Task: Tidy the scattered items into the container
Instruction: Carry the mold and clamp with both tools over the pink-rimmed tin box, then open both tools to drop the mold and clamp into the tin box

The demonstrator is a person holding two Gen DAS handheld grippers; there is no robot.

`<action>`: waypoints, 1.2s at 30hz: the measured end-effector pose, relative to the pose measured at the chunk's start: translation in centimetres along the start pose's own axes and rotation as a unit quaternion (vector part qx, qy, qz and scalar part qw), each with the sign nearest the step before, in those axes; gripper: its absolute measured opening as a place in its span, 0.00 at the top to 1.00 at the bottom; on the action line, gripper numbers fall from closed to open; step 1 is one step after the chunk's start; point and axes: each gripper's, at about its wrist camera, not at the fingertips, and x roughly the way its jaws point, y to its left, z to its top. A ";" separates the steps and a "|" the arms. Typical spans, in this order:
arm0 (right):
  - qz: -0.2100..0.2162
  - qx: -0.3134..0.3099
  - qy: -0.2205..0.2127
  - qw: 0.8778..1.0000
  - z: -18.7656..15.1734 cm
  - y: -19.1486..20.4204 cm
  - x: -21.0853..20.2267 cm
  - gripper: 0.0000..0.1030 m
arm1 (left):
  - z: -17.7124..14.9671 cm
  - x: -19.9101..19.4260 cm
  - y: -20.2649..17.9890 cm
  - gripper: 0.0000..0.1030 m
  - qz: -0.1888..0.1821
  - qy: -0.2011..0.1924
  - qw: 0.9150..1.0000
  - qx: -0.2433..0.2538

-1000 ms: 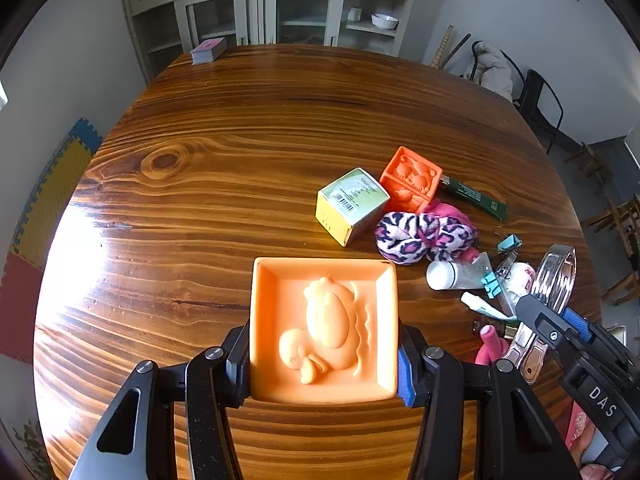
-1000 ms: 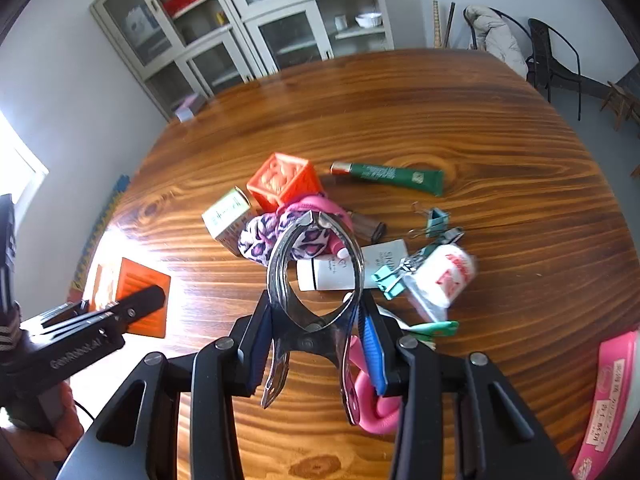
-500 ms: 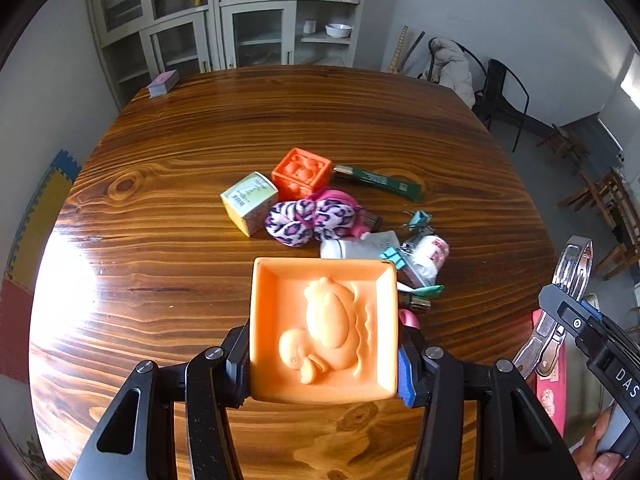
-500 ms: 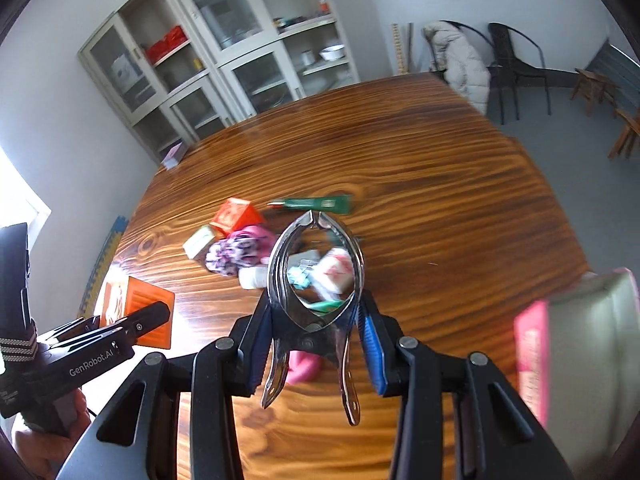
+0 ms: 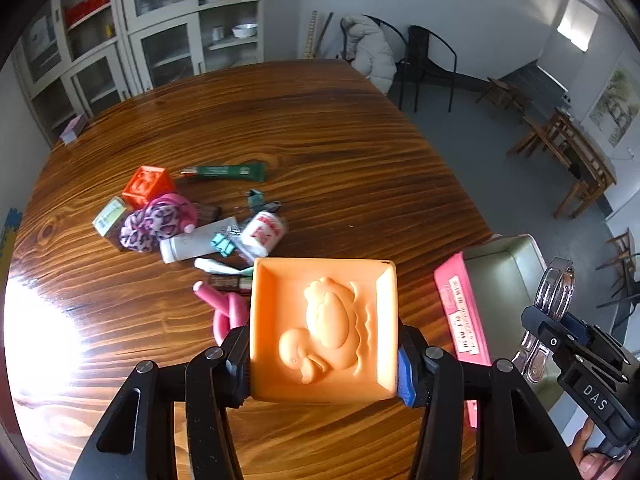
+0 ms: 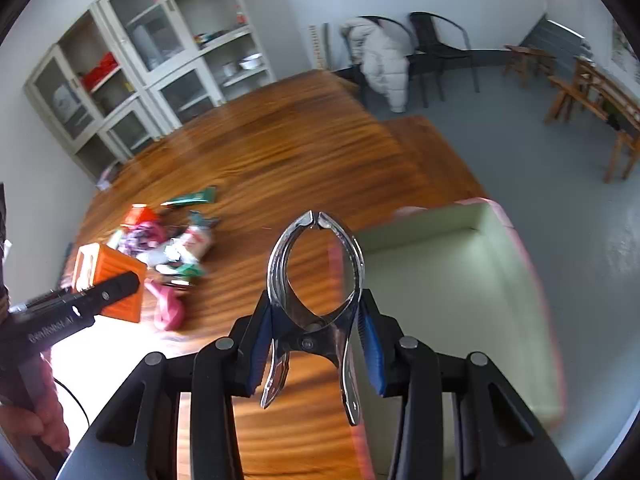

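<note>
The left gripper (image 5: 324,364) clamped an orange duck block (image 5: 323,328). The right gripper (image 6: 316,332) squeezed metal tongs (image 6: 316,276), tips pressed together, near the pink container (image 6: 460,280).

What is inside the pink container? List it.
Nothing shows in the pink container: the right wrist view has only its bare pale-green lining. The metal clamp in the right gripper covers part of its near side, and motion blur softens the view.

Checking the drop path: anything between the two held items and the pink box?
Nothing visible. The right gripper, shut on the metal clamp, already hangs at the pink box, whose green inside looks empty. Only bare table lies between the left gripper's orange duck block and the box.
</note>
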 end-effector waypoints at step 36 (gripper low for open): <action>-0.048 0.024 0.095 0.994 -5.1 -11.6 0.7 0.30 | 0.1 7.5 -19.2 0.27 -0.091 0.075 0.983 0.143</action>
